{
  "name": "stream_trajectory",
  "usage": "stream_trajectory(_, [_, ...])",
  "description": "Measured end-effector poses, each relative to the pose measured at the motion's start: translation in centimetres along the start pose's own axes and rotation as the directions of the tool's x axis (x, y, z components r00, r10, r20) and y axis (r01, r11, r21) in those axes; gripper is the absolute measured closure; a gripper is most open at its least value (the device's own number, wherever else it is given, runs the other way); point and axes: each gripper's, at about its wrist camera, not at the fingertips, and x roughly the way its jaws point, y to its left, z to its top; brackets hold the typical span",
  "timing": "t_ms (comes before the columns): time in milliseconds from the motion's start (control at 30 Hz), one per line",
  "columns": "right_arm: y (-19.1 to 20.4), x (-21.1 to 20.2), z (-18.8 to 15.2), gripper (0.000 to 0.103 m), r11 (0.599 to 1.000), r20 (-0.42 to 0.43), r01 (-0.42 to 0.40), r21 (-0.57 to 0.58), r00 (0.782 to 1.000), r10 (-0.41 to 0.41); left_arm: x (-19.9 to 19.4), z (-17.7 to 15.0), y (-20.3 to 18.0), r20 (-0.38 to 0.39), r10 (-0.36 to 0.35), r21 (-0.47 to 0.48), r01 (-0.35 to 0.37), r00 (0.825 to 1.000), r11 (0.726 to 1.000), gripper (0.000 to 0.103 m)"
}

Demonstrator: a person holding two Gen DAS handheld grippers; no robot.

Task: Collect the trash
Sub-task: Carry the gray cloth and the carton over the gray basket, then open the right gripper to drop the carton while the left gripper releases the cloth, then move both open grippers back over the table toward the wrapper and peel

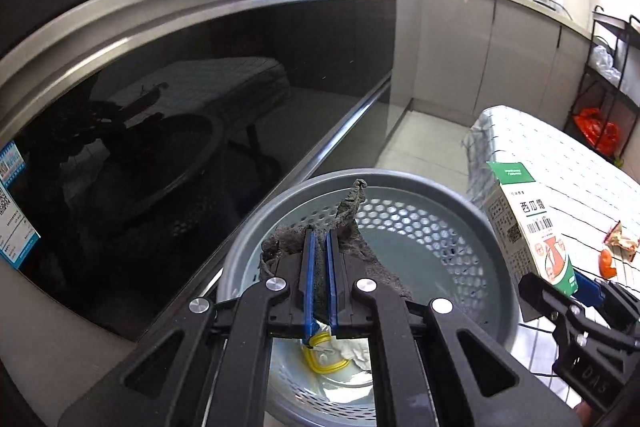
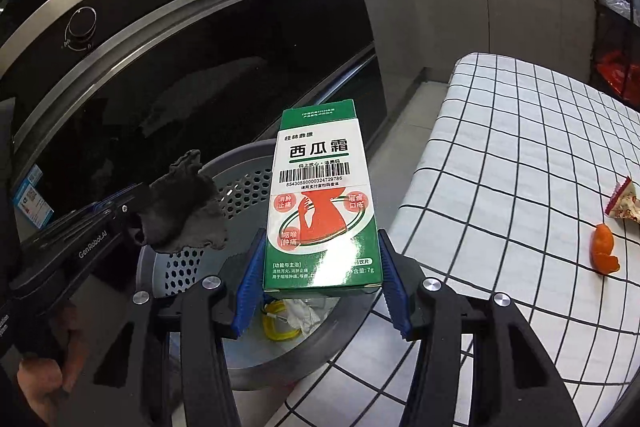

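My left gripper [image 1: 319,247] is shut on a crumpled dark grey rag [image 1: 352,227] and holds it over the grey perforated bin [image 1: 492,227]. The rag [image 2: 184,203] and the bin [image 2: 240,163] also show in the right wrist view. My right gripper [image 2: 320,267] is shut on a green and white medicine box [image 2: 322,199], held above the bin's right rim; the box [image 1: 524,223] shows at the right in the left wrist view. Inside the bin lie a yellow loop [image 2: 276,327] and crumpled white paper [image 2: 304,311].
An orange peel [image 2: 604,247] and a snack wrapper [image 2: 626,203] lie on the table with the checked cloth [image 2: 520,155] at the right. A black glass oven front [image 1: 180,127] stands close on the left. Grey cabinets [image 1: 460,47] and a wire rack [image 1: 608,75] stand beyond.
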Motion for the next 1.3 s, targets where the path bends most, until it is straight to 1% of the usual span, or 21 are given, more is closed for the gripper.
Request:
stream_trajectory(100, [0.6, 0.9, 0.0, 0.052, 1.0, -0.02, -0.011, -0.02, 1.0, 0.01, 0.8, -0.2, 0.4, -0.029, 0.006, -0.001, -0.006, 1.0, 1.0, 0.097])
stream_trajectory(267, [1.2, 2.5, 0.1, 0.052, 0.999, -0.061, -0.013, -0.041, 0.998, 0.011, 1.9, -0.4, 0.0, -0.066, -0.01, 0.011, 0.011, 0.998, 1.0, 0.097])
stream_trajectory(400, [1.3, 3.2, 0.0, 0.052, 0.999, -0.081, -0.019, -0.05, 0.997, 0.014, 2.1, -0.6, 0.0, -0.074, -0.012, 0.017, 0.013, 0.997, 1.0, 0.097])
stream_trajectory(633, [1.5, 3.6, 0.0, 0.052, 0.998, -0.088, -0.024, -0.056, 0.996, 0.019, 2.2, -0.7, 0.2, -0.068, -0.014, 0.02, 0.015, 0.998, 1.0, 0.094])
stream_trajectory(800, [1.6, 3.5, 0.0, 0.05, 0.999, -0.082, -0.028, -0.043, 0.996, 0.024, 2.5, -0.7, 0.5, -0.082, -0.007, 0.012, 0.008, 0.997, 1.0, 0.093])
stream_trajectory(867, [1.4, 3.4, 0.1, 0.041, 0.999, -0.075, -0.024, -0.036, 0.997, 0.021, 2.7, -0.7, 0.6, -0.088, 0.0, 0.009, 0.001, 0.996, 1.0, 0.082])
stream_trajectory(900, [1.2, 3.3, 0.1, 0.041, 0.999, -0.073, -0.024, -0.032, 0.997, 0.022, 2.7, -0.7, 0.7, -0.088, 0.001, 0.006, -0.001, 0.996, 1.0, 0.068])
stream_trajectory(933, [1.1, 3.4, 0.1, 0.041, 0.999, -0.074, -0.024, -0.03, 0.997, 0.022, 2.7, -0.7, 0.8, -0.085, 0.002, 0.0, -0.002, 0.996, 1.0, 0.057])
stream_trajectory(967, [1.1, 3.4, 0.1, 0.041, 0.999, -0.074, -0.023, -0.029, 0.997, 0.021, 2.6, -0.6, 0.9, -0.079, 0.002, -0.005, -0.002, 0.997, 1.0, 0.054])
stream_trajectory(1300, [1.0, 3.2, -0.1, 0.041, 0.999, -0.064, -0.024, -0.031, 0.998, 0.022, 2.6, -0.8, 0.9, -0.08, 0.003, -0.005, -0.003, 0.997, 1.0, 0.054])
